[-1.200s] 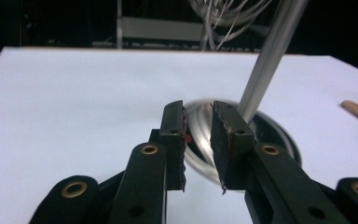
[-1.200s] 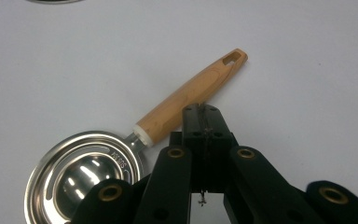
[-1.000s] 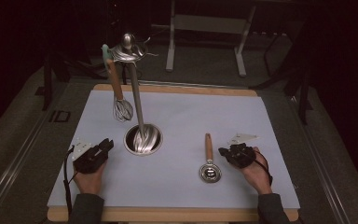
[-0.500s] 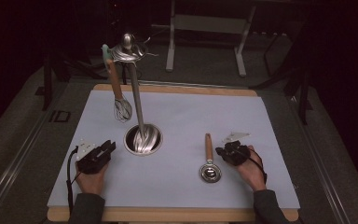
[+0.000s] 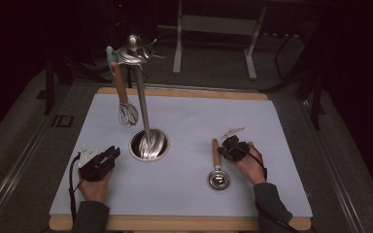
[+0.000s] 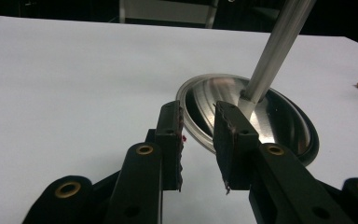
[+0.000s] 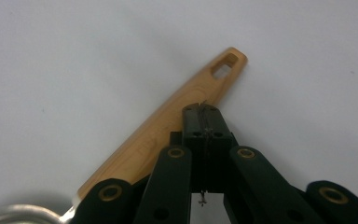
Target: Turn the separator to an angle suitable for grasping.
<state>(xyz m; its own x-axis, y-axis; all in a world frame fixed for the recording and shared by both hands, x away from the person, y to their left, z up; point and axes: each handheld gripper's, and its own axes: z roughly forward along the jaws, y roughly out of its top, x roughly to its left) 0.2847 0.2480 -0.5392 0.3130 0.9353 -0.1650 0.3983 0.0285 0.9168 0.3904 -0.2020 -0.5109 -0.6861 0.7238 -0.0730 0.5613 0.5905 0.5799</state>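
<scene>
Both hands have shifted since the earlier pictures: the right gripper (image 5: 231, 147) has slid leftward until it sits against the wooden handle of the strainer (image 5: 216, 162), and the left gripper (image 5: 108, 158) has edged nearer the stand's base (image 5: 148, 145).

From the high view, the strainer lies flat on the white mat (image 5: 189, 121), handle pointing away from the person and its round metal bowl toward the near edge. A whisk (image 5: 124, 99) hangs from the top of the stand's pole, left of it.

From the left gripper view, the left gripper (image 6: 198, 140) has its jaws a narrow gap apart, holding nothing, and points at the rim of the stand's base (image 6: 200, 100), just short of it.

From the right gripper view, the right gripper (image 7: 206, 114) has its jaws pressed together with nothing between them. Their tips lie over the strainer's handle (image 7: 168, 128), near its slotted end; whether they touch it cannot be told.
</scene>
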